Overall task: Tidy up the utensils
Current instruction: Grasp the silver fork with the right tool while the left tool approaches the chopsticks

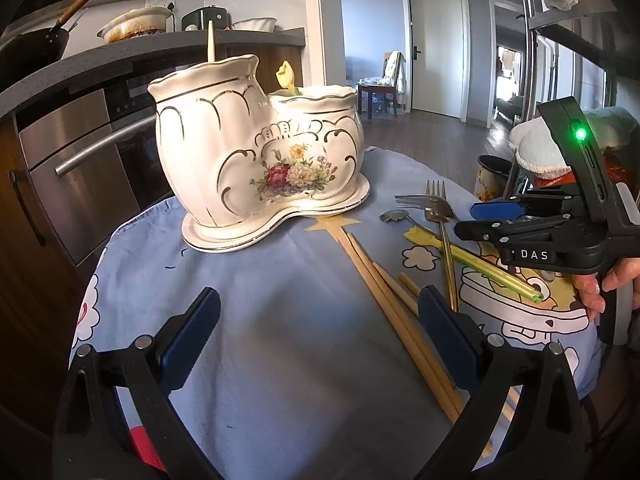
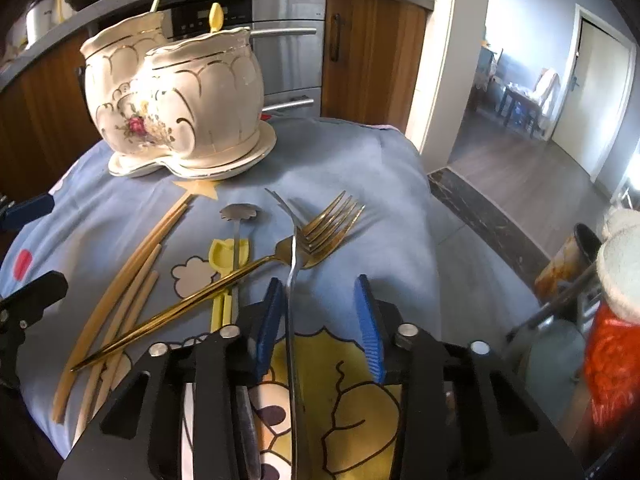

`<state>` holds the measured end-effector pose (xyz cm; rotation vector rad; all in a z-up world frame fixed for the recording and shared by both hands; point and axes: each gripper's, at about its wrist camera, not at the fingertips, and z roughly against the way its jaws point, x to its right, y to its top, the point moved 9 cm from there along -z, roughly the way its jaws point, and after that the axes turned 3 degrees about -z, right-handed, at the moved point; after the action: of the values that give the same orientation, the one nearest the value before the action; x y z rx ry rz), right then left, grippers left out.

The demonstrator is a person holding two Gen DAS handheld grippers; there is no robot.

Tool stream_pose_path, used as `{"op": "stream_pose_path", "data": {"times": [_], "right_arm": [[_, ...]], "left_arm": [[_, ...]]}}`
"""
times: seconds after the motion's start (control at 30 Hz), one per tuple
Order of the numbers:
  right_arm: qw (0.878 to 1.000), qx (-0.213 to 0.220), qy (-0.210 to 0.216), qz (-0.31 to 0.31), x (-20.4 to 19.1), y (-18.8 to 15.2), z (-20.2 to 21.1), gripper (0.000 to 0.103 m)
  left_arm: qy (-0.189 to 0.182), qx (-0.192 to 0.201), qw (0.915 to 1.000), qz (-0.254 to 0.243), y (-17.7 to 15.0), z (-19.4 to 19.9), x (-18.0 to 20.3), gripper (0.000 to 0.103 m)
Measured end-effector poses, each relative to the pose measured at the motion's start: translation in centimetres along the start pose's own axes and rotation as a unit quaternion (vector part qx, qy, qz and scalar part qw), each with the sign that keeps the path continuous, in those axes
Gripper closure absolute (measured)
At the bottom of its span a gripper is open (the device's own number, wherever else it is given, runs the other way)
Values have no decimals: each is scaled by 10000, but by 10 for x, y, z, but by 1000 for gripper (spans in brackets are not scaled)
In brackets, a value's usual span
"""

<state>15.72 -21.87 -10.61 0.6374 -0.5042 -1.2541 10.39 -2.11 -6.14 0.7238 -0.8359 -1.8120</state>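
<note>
A white floral ceramic holder (image 1: 256, 152) (image 2: 176, 96) stands at the back of the blue cloth, with a chopstick in its tall half and a yellow spoon in its low half. In front lie several wooden chopsticks (image 2: 132, 280) (image 1: 384, 280), a gold fork (image 2: 320, 232) (image 1: 444, 240), a yellow spoon (image 2: 228, 264), a small silver spoon (image 2: 240, 212) and a silver fork (image 2: 292, 248). My right gripper (image 2: 320, 316) (image 1: 476, 220) straddles the silver fork's handle, which runs close by the left pad; the right pad stands apart from it. My left gripper (image 1: 320, 336) hangs open over bare cloth, the chopsticks beside its right finger.
The table's rounded edge (image 2: 424, 208) drops off to the right, where a patterned cup (image 2: 568, 264) and a red bag (image 2: 612, 368) sit below. A steel oven (image 1: 80, 176) and dark counter (image 1: 160, 48) stand behind the holder.
</note>
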Motion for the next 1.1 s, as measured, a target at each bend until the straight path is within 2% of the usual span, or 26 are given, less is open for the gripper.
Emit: {"op": "stream_pose_path", "data": {"times": [0.07, 0.17, 0.33, 0.37, 0.47, 0.63, 0.97, 1.03, 1.1], "right_arm": [[10000, 10, 34, -27, 0, 0, 0, 87], [9995, 21, 210, -214, 3, -1, 1, 97], [9990, 80, 343, -271, 3, -2, 3, 97], [9991, 97, 330, -241, 2, -1, 3, 97], [9991, 98, 351, -233, 3, -1, 3, 97], [9990, 121, 374, -215, 5, -2, 4, 97], [9989, 174, 396, -194, 5, -2, 5, 97], [9989, 197, 382, -166, 4, -2, 6, 97], [9989, 217, 383, -146, 3, -2, 6, 97]], "left_arm": [[-7, -21, 10000, 8, 0, -1, 0, 6], [-2, -132, 9999, 23, -1, -4, 0, 5], [129, -469, 9988, -14, -5, -12, 0, 6], [84, -528, 9986, -4, -6, -13, 2, 8], [19, -854, 9963, 3, -11, -19, 6, 25], [-102, -1068, 9942, 95, -18, -26, 12, 26], [167, -1465, 9891, -55, -12, -40, 15, 29], [57, -1577, 9874, -97, -10, -44, 19, 37], [-94, -1662, 9859, -157, -8, -44, 24, 51]]}}
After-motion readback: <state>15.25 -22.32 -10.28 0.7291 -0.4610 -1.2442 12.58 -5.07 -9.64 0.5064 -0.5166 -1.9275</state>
